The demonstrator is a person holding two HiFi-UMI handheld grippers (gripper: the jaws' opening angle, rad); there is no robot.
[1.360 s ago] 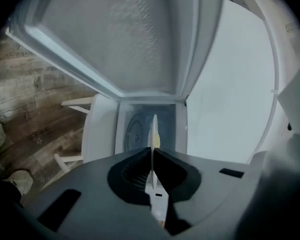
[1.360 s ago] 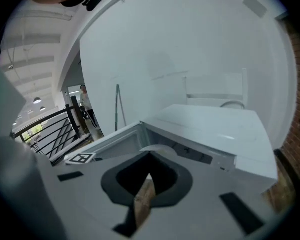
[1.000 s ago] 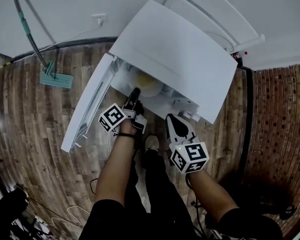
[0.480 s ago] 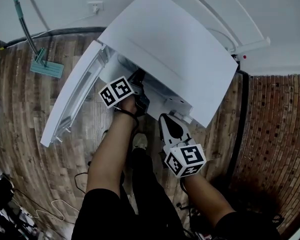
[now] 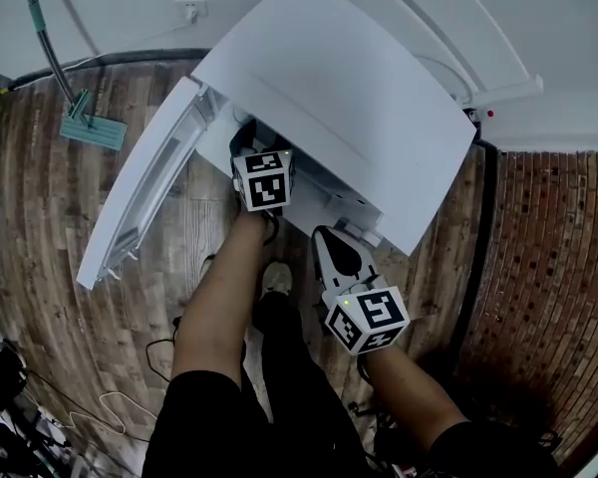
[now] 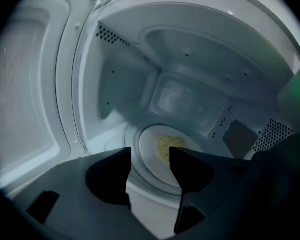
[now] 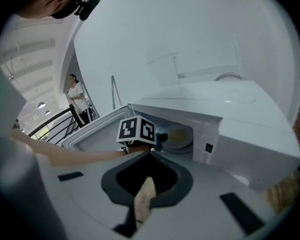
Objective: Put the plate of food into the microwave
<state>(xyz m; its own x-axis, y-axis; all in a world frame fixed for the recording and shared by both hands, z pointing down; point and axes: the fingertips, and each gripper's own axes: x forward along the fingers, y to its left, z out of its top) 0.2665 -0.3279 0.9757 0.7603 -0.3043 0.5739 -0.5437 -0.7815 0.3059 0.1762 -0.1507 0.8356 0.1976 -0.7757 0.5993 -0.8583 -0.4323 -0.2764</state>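
Note:
A white plate of yellow food (image 6: pixel 162 151) lies on the turntable inside the white microwave (image 5: pixel 349 98). It also shows in the right gripper view, plate (image 7: pixel 179 136). My left gripper (image 6: pixel 150 171) is at the cavity's mouth. Its jaws are opening, with the plate beyond the tips and nothing pressed between them. In the head view the left gripper (image 5: pixel 251 142) reaches under the microwave's top, which hides the plate. My right gripper (image 5: pixel 341 255) hangs in front of the microwave, shut and holding nothing.
The microwave door (image 5: pixel 145 202) swings out wide to the left. The microwave stands low on a wooden floor, with the person's shoe (image 5: pixel 274 282) below it. A mop head (image 5: pixel 90 127) lies at the back left. A brick wall runs along the right.
My left gripper has pushed further into the cavity's mouth and its marker cube has turned. The plate, seen in the cavity a second ago, is now hidden under the microwave's top in the head view.

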